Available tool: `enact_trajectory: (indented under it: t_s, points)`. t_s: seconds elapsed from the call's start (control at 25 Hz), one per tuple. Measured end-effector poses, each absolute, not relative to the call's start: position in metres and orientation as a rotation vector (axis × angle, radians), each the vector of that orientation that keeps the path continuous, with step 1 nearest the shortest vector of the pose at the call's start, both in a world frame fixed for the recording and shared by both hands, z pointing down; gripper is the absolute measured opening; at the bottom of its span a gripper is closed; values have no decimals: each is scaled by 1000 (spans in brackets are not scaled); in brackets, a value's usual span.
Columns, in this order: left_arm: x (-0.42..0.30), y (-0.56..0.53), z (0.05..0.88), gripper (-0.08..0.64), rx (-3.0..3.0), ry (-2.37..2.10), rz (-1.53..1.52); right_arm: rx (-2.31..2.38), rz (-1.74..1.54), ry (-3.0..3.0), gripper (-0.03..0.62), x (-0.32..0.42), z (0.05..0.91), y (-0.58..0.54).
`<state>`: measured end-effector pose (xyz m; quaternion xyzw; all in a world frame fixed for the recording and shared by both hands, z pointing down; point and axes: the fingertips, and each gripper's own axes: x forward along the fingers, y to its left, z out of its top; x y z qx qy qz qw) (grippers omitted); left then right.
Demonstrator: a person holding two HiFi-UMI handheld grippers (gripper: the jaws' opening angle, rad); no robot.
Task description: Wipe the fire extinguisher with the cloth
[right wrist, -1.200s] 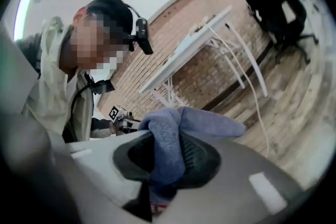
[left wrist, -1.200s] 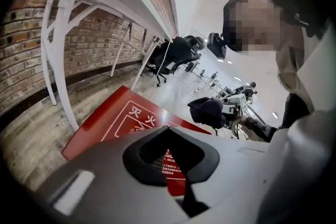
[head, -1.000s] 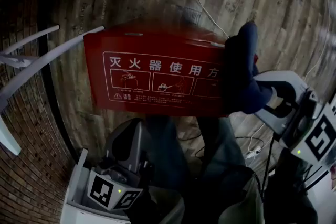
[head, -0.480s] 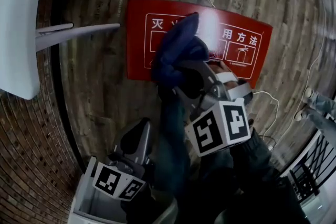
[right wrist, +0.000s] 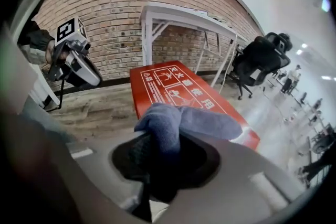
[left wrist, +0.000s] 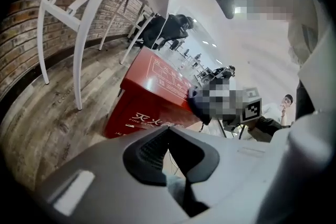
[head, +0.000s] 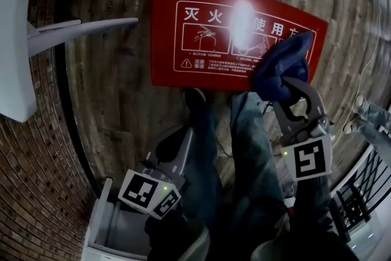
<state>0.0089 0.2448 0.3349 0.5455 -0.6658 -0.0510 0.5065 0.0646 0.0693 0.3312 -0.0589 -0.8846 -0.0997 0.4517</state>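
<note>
Head view, left gripper [head: 183, 142]: nearest the body, held low beside the person's legs [head: 256, 150]. Its jaws are pressed together on nothing, and it is well apart from the red box.
Right gripper [head: 289, 90]: further out, jaws pinching a bunched blue cloth. It is the nearer of the two to the work.
Cloth [head: 280, 65]: a dark blue wad sticking out past the jaw tips, over the box's near right corner. Whether it presses the surface or hangs just above cannot be told.
Fire extinguisher box [head: 201, 40]: a long red cabinet lying flat on the wooden floor [head: 110, 95], white printed instructions facing up. Its long axis runs left to right across the view.
Desk [head: 15, 33]: white, at far left. Its slanted leg [head: 85, 29] reaches toward the box's left end.
Key relation: the cloth sits at the box end farthest from the desk's corner, so most of the red face lies leftward of the jaws, along the long axis toward that corner. A sweep that way seems the likely stroke.
Brick wall [right wrist: 105, 2]: behind the desk's far edge, in the right gripper view.
</note>
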Motion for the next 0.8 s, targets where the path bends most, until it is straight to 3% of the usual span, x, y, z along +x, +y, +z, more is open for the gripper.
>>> enact_trajectory:
  t_s: [0.16,0.52,0.8]
  points:
    - [9,234,335,-2,1370,-1550,-77,-86,-282,-2080,89,57,335,75]
    - [6,238,341,-2,1374,-1525,-71,-410,-350,-2261,89,-85,329,168]
    - [7,240,332,-2,1399,-1527,-138,-240,-370,-2389,89,-56,318,92]
